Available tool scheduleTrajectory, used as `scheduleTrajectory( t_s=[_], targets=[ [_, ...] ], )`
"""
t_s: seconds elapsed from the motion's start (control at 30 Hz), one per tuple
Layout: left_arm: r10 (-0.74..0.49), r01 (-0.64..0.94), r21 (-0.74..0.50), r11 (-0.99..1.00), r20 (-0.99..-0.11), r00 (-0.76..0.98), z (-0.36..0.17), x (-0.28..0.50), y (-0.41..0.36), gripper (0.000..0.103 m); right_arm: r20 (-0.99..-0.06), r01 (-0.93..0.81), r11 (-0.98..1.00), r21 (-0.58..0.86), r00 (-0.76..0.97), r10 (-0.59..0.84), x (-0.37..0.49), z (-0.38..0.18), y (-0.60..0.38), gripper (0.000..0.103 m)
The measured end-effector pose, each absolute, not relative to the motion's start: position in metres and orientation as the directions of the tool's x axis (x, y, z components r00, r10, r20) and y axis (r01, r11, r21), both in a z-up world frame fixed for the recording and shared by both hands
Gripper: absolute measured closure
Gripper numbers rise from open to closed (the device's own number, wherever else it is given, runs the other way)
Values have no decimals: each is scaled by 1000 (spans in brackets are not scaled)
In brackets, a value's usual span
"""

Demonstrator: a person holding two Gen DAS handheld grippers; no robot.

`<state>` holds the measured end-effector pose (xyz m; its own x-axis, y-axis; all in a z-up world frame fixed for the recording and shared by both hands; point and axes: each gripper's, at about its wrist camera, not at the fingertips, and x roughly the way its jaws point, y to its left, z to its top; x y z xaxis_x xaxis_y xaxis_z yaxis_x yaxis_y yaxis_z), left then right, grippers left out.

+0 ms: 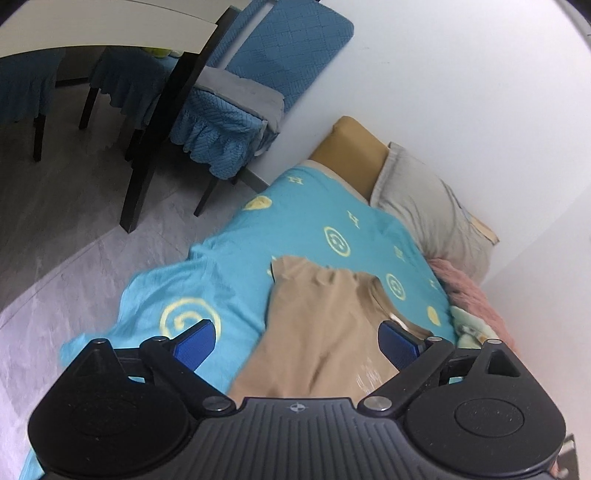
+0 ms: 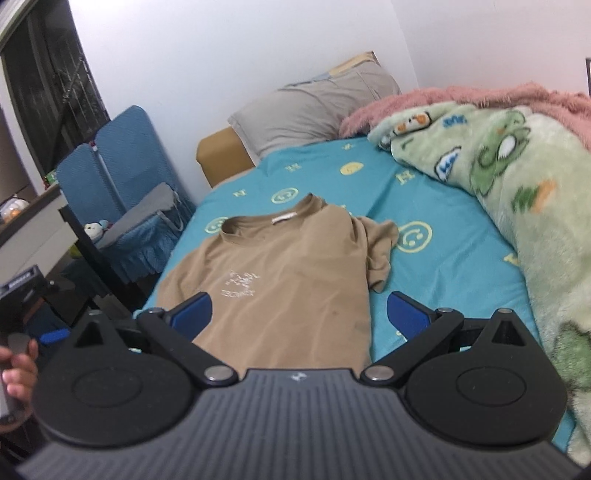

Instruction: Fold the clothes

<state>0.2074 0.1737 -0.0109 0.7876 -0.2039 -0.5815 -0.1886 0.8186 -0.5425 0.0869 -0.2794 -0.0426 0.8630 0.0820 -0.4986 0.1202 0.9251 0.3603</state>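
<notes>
In the left wrist view, the left gripper [image 1: 297,338] hung above the bed with its two blue fingers [image 1: 195,343] spread wide, holding nothing. Between and beneath them lay the tan T-shirt [image 1: 321,317], spread on the turquoise sheet [image 1: 314,218] with its yellow smiley prints; the picture was blurred, so the shirt's edges were soft, and whether the fingers touched the cloth could not be told. Beyond the shirt, at the head of the bed, a grey pillow [image 1: 424,199] leaned against a mustard cushion [image 1: 351,147] at the white wall. A pink fluffy blanket [image 1: 465,284] showed at the right edge of the bed. To the left, on the grey floor, stood a chair with a blue quilted cover [image 1: 258,66], beside a dark-legged table [image 1: 110,26]. In the right wrist view, the right gripper [image 2: 299,314] was likewise wide open and empty, its blue fingers [image 2: 406,314] on either side of the shirt's lower part. The tan T-shirt [image 2: 288,266] lay front up on the turquoise sheet [image 2: 443,273], collar toward the pillow, a pale print on its chest, and one sleeve crumpled at its right side. To the right a green cartoon-print blanket [image 2: 517,192] was heaped along the bed, with the pink fluffy blanket [image 2: 461,99] behind it. The grey pillow [image 2: 314,110] and mustard cushion [image 2: 218,155] sat at the head, the blue-covered chair [image 2: 122,177] stood left of the bed, and a hand [image 2: 18,373] showed at the left edge.
</notes>
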Motion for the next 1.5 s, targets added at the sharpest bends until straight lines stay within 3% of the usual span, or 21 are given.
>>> scheduleTrajectory(
  t_s=[0.33, 0.63, 0.7, 0.83, 0.87, 0.9, 1.03, 1.1, 1.2, 1.27, 1.37, 1.5],
  targets=[
    [-176, -233, -510, 828, -631, 755, -80, 338, 152, 11, -525, 161, 913, 376, 848, 67, 142, -86, -297, 0],
    [-184, -268, -542, 796, -639, 747, -133, 411, 144, 28, -563, 187, 927, 324, 826, 30, 184, -121, -318, 0],
    [-169, -271, -511, 816, -658, 733, -136, 422, 138, 50, -575, 183, 928, 325, 817, 40, 191, -127, -320, 0],
    [-165, -185, -433, 882, -652, 740, -134, 431, 119, 72, -581, 173, 921, 349, 811, 68, 196, -131, -322, 0],
    [-148, -180, -395, 901, -668, 729, -133, 433, 112, 92, -577, 172, 920, 352, 814, 69, 195, -131, -323, 0],
    [-130, -174, -357, 918, -684, 718, -131, 435, 106, 96, -576, 174, 919, 354, 815, 68, 194, -130, -323, 0],
    [-35, -123, -195, 973, -653, 757, -108, 429, 72, 98, -592, 184, 905, 384, 801, 89, 193, -131, -325, 0],
    [10, -31, -25, 999, -595, 804, -91, 416, 39, 98, -605, 187, 896, 402, 789, 106, 192, -131, -325, 0],
    [-28, 161, 231, 959, -492, 870, -81, 383, -22, 98, -623, 212, 886, 411, 776, 103, 191, -132, -327, 0],
    [-93, 299, 385, 873, -470, 878, -87, 360, -63, 98, -626, 233, 875, 425, 773, 98, 189, -133, -332, 0],
    [-218, 560, 506, 656, -583, 783, -121, 323, -117, 96, -635, 264, 856, 445, 767, 93, 189, -138, -337, 0],
    [-257, 684, 439, 583, -698, 668, -150, 295, -140, 83, -655, 279, 851, 444, 749, 96, 190, -144, -339, 0]
  ],
)
